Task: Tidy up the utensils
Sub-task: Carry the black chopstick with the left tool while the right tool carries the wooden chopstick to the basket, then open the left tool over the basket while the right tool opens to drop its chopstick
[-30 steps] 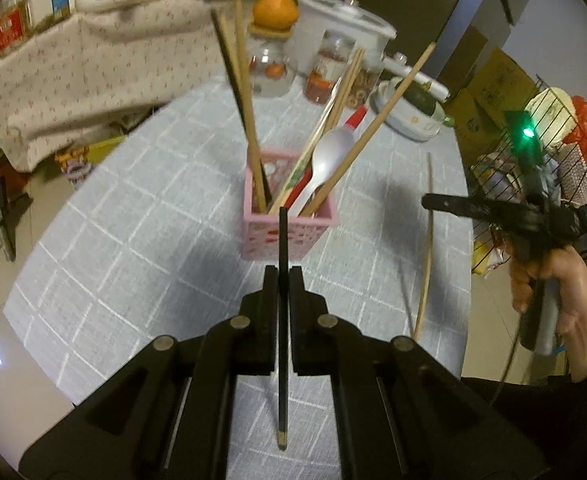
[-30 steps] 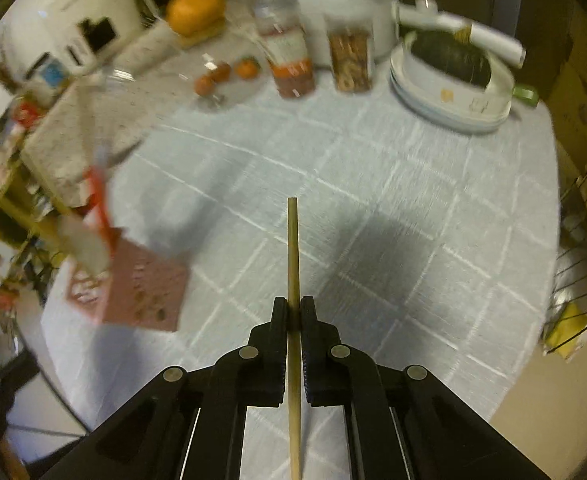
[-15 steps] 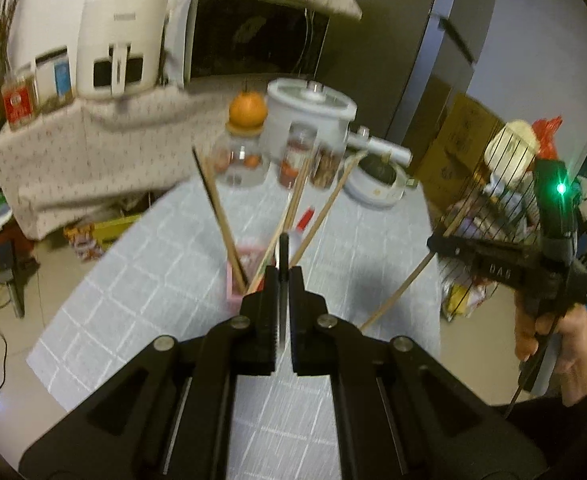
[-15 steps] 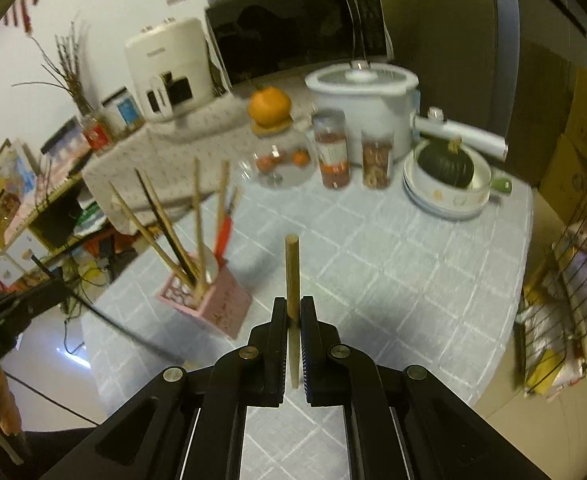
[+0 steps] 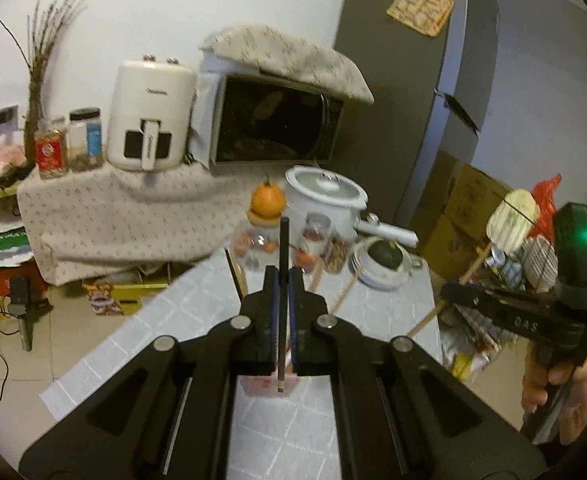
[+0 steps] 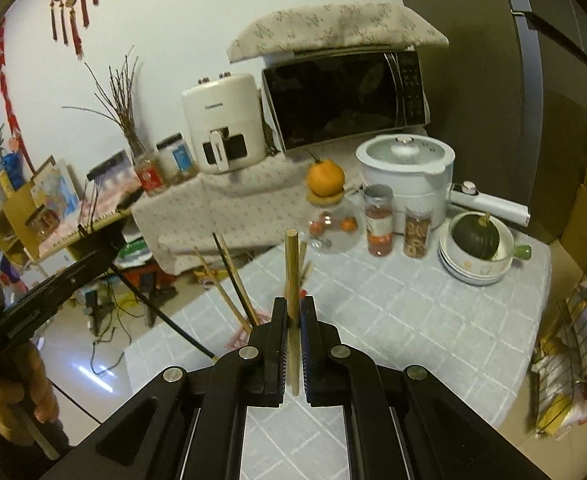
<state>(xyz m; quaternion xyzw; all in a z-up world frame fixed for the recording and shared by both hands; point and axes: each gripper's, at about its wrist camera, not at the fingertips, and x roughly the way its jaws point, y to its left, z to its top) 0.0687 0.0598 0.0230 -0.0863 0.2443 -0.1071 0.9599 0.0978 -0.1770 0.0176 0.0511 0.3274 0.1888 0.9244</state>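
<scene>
My left gripper (image 5: 282, 276) is shut on a black chopstick (image 5: 283, 240) that stands upright between its pads. In the left wrist view the pink holder (image 5: 259, 386) shows only as a sliver behind the fingers. My right gripper (image 6: 292, 308) is shut on a light wooden chopstick (image 6: 292, 264), also upright. To its lower left stands the pink holder (image 6: 237, 336) with several chopsticks (image 6: 231, 280) leaning out of it. Each gripper appears in the other's view: the right gripper (image 5: 447, 294) is off the table's right edge, and the left gripper (image 6: 111, 254) is off its left edge.
The table (image 6: 393, 320) has a grey checked cloth. At its far end are a white pot (image 6: 405, 164), jars (image 6: 377, 224), an orange (image 6: 324, 176) and stacked bowls with a green squash (image 6: 475, 236). A wire rack (image 6: 585, 320) stands right of the table.
Both grippers have risen and tipped upward, each still holding its chopstick. The holder has dropped low in both views and the back wall and appliances have come into sight.
</scene>
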